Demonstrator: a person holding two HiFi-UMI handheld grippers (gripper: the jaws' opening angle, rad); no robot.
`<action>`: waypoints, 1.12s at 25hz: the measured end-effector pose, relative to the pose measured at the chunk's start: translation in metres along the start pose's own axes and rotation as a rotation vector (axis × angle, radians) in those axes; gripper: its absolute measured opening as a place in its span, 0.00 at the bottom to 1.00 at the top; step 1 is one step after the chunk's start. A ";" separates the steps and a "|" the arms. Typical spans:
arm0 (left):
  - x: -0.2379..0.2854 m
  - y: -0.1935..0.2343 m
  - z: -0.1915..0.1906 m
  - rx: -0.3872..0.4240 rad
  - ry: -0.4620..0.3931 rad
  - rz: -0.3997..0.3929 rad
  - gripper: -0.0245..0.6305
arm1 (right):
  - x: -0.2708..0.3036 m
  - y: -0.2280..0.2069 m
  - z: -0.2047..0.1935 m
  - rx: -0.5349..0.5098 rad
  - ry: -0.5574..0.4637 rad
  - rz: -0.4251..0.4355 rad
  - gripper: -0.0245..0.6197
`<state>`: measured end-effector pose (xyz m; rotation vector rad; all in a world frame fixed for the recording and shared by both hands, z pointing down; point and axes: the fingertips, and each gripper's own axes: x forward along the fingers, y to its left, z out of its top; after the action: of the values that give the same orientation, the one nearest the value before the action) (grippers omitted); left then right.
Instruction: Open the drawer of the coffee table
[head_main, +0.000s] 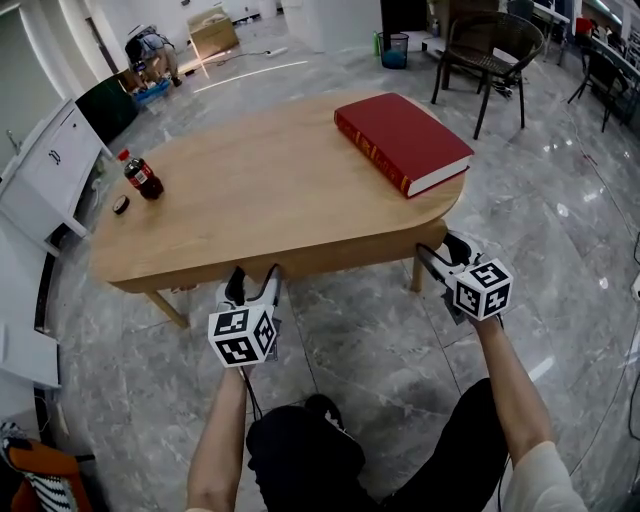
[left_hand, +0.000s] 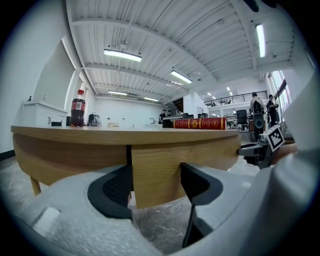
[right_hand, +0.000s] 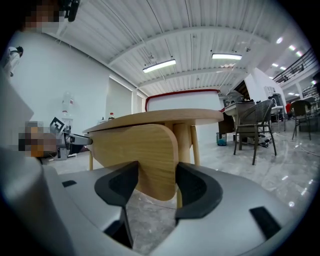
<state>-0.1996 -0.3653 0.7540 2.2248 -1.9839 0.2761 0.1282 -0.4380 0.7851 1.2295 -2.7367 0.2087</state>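
The oval wooden coffee table (head_main: 260, 190) has a drawer front (head_main: 345, 262) set in its near edge. My left gripper (head_main: 255, 285) is at the left end of that front. In the left gripper view the wooden panel (left_hand: 160, 165) fills the gap between the left gripper's (left_hand: 156, 180) wide-spread pads, beside a dark seam. My right gripper (head_main: 437, 255) is at the right end. There the rounded end of the drawer front (right_hand: 140, 150) stands between the right gripper's (right_hand: 157, 180) spread pads. I cannot see either pair pressing on it.
A red book (head_main: 402, 140) lies on the table's far right. A cola bottle (head_main: 142, 176) and its cap (head_main: 120, 205) are at the left end. A white cabinet (head_main: 50, 165) stands left and a dark chair (head_main: 490, 50) far right. A person (head_main: 150, 50) crouches far back.
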 end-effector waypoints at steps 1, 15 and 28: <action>-0.002 -0.001 -0.001 0.001 0.000 -0.005 0.50 | -0.002 0.001 0.000 0.001 0.001 -0.002 0.43; -0.021 -0.007 -0.004 -0.009 0.021 -0.008 0.50 | -0.021 0.011 -0.006 0.006 0.008 0.001 0.43; -0.042 -0.014 -0.009 -0.018 0.017 -0.015 0.50 | -0.040 0.022 -0.008 0.006 -0.002 0.010 0.43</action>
<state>-0.1903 -0.3208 0.7530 2.2180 -1.9526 0.2731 0.1389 -0.3924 0.7845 1.2185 -2.7467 0.2174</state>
